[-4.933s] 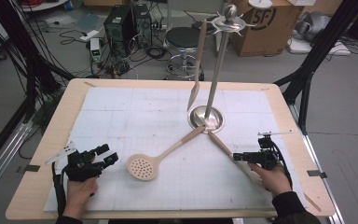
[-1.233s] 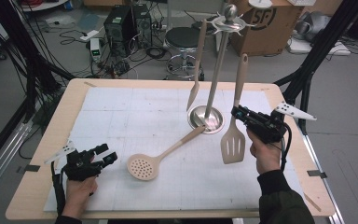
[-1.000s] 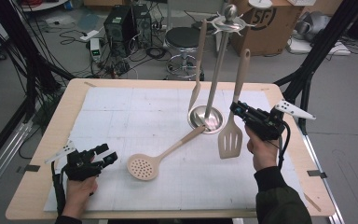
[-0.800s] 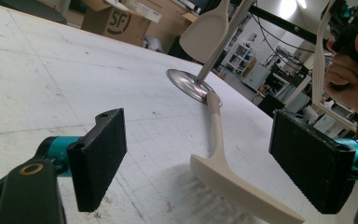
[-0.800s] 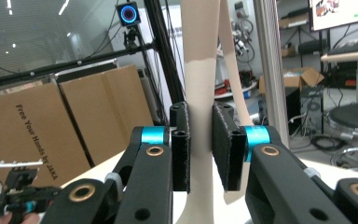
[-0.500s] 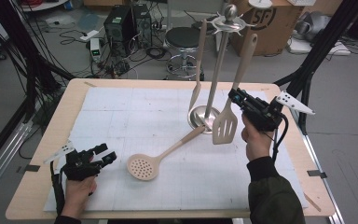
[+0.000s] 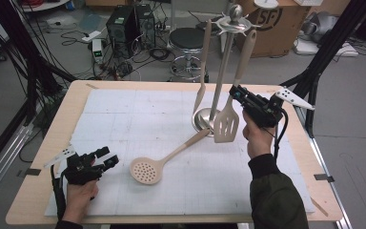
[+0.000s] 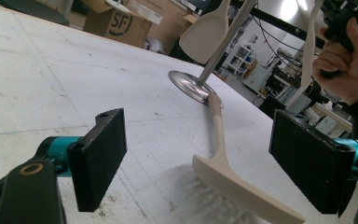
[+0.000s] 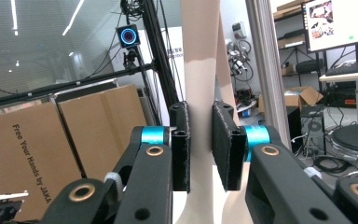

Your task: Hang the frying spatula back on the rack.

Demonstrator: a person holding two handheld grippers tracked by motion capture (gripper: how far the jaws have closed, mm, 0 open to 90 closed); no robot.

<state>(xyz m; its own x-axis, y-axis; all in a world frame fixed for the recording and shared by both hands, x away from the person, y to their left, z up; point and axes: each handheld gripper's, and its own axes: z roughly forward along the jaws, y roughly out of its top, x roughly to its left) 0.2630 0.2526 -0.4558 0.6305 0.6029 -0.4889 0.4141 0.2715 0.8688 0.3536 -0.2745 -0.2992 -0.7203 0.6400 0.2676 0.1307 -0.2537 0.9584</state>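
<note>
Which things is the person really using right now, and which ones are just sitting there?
In use:
- slotted spatula, held up by its handle in the right gripper
- metal stand, right beside it

Just sitting there:
- skimmer spoon, flat on the table
- hanging utensil, already on the stand
- left gripper, open and resting

Beige slotted spatula (image 7: 227, 125), beige perforated skimmer (image 7: 147, 170), silver rack (image 7: 218, 81), white gridded mat (image 7: 138, 119) (pale wood table (image 7: 43, 157) beneath)
</note>
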